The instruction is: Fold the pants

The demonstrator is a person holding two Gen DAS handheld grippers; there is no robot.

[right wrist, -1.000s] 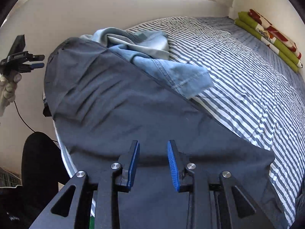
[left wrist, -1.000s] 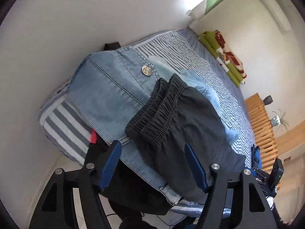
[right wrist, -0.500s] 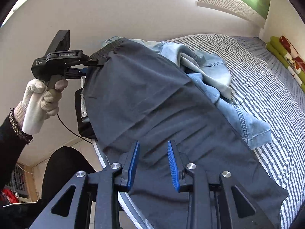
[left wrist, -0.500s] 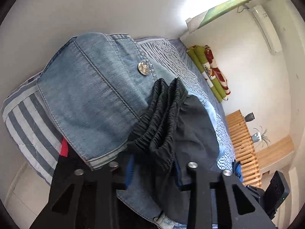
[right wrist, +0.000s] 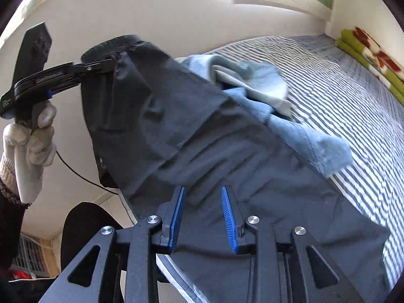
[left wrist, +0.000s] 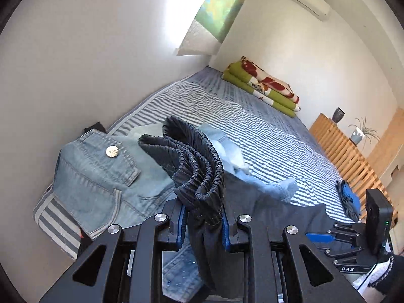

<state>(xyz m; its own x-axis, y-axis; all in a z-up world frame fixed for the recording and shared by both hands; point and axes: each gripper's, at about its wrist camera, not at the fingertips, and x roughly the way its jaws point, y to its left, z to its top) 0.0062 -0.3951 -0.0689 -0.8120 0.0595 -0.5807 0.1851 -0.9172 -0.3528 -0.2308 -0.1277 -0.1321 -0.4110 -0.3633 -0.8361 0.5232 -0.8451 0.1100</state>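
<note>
Left gripper (left wrist: 203,223) jaws closing, pinching the dark pants (left wrist: 199,176) at the bunched waistband; right gripper (right wrist: 203,218) part-spread over the pants' leg, pads clear of cloth

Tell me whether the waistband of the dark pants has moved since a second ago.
Yes. The waistband has been lifted off the jeans by the left gripper, whose jaws are closing on it, and stands higher against the white wall.

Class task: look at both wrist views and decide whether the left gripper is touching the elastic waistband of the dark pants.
Touching. The left wrist view shows the left gripper closing, blue pads against both sides of the bunched waistband of the dark pants.
</note>
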